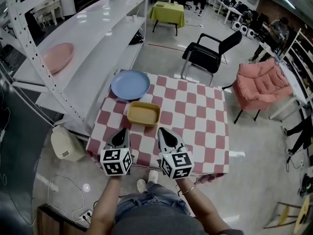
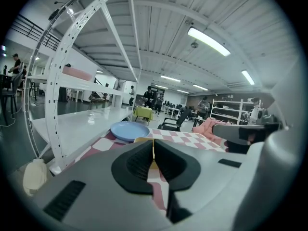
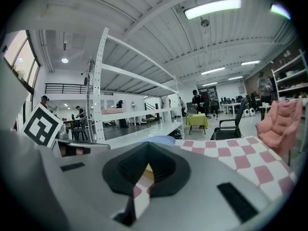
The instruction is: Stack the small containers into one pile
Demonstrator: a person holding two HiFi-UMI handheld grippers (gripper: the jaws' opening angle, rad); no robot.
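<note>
Red-checked tabletop (image 1: pixel 205 116), one yellow container (image 1: pixel 144 113) on it, just beside a blue plate (image 1: pixel 130 84).
Your left hand-held gripper (image 1: pixel 121 131) and right hand-held gripper (image 1: pixel 164 131) hover over the near edge, both clenched on nothing (the container sits just beyond their tips).

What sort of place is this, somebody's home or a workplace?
Probably a lab or workshop hall: tall white shelving, rows of desks with people far back, and a checkered table on open floor.
</note>
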